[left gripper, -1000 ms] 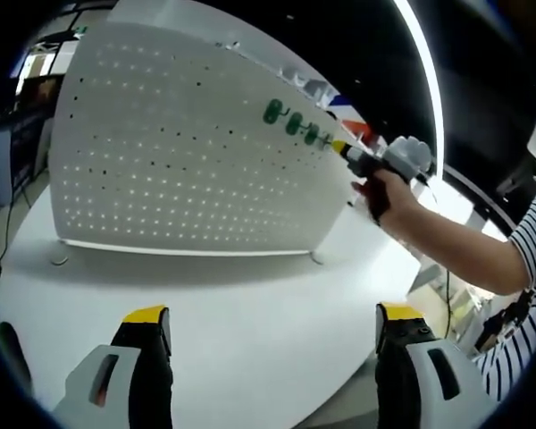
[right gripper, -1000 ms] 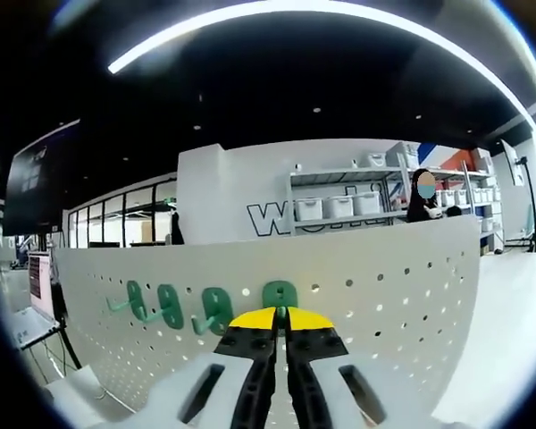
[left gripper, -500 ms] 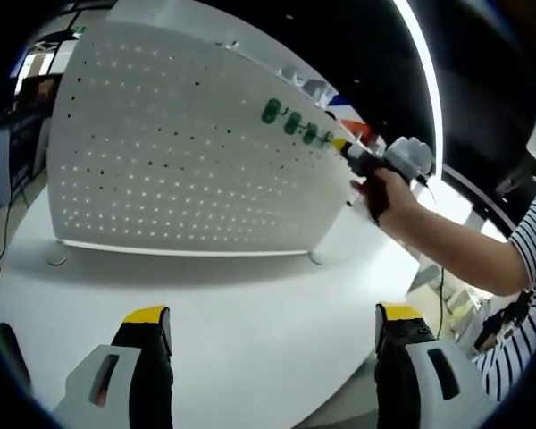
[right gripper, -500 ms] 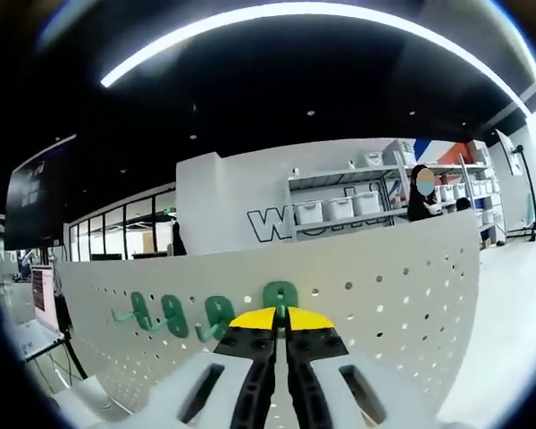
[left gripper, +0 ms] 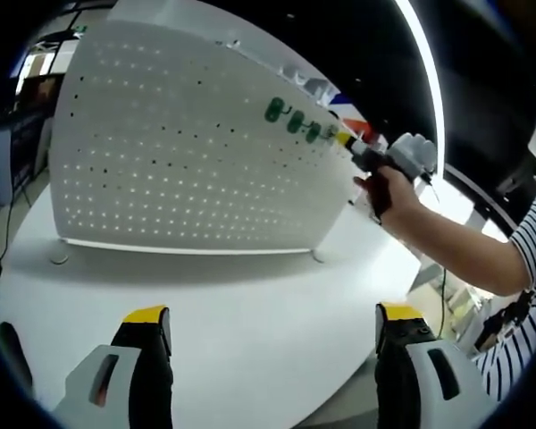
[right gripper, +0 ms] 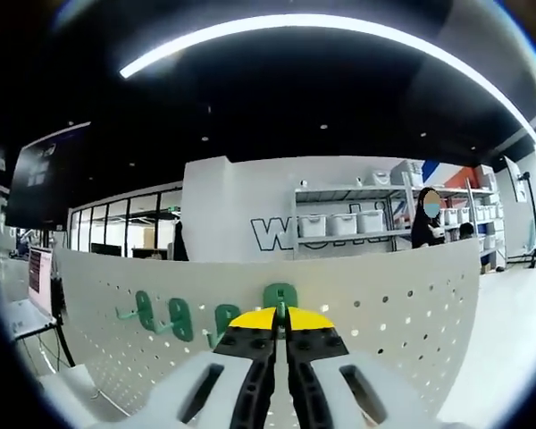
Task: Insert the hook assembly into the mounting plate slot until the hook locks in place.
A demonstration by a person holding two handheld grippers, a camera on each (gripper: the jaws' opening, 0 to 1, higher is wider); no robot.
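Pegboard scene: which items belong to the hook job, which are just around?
Job:
- white pegboard
- green hook pinched by right gripper
- three mounted green hooks

Around:
- left gripper, idle over white table
- shelving with bins

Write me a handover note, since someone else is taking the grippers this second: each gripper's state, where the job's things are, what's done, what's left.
Left gripper: open, holding nothing, over the white table, facing the pegboard.
Right gripper: fingers shut on a green hook, pressed at the pegboard's upper row.
Done: three green hooks already hang in that row, beside the held one.
Left: whether the held hook has locked cannot be told; push it until it seats, then release.
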